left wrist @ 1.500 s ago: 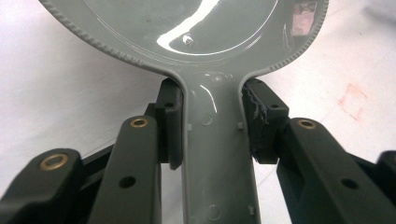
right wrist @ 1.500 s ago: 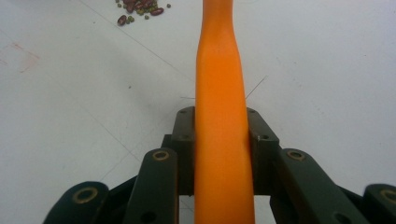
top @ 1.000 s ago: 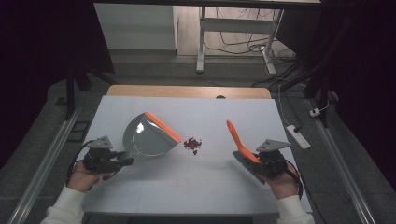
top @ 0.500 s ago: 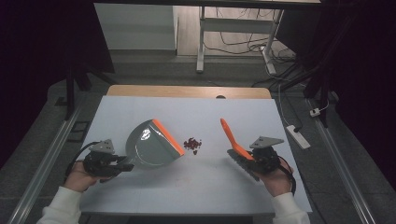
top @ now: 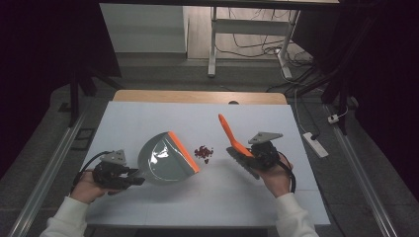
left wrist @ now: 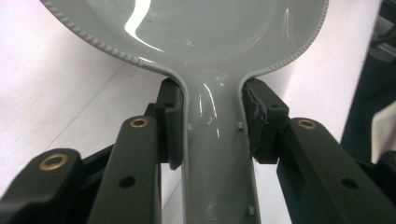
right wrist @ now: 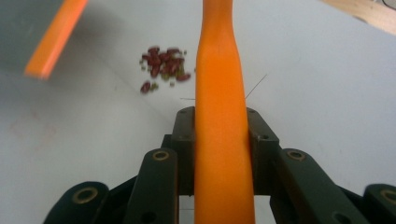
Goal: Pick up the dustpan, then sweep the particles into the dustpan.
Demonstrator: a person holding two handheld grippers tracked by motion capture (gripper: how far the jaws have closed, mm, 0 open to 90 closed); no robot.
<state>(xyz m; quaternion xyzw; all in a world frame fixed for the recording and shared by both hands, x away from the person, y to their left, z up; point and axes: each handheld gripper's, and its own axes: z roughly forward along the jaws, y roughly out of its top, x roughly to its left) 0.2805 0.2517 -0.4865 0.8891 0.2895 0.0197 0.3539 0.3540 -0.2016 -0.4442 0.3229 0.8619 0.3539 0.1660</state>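
A: What lies on the white table top point(top: 148, 116)?

B: Largest first: a grey plastic dustpan with an orange lip point(top: 165, 159), left of centre. The left gripper point(top: 129, 177) is clenched on its handle at the near left, both jaws pressing the handle's sides. The orange lip faces right.

A: And the right side?

B: The right gripper point(top: 245, 159) grasps a brush with a long orange handle point(top: 229, 131), jaws closed on it. The handle points far and slightly left; its dark bristle head sits at the near end, probably touching the table, though I can't be sure.

A: The thing to sweep?

B: A small heap of dark red beans point(top: 203, 152) between them, just beside the lip's right edge. It lies left of the brush, so the brush would push leftward into the pan.
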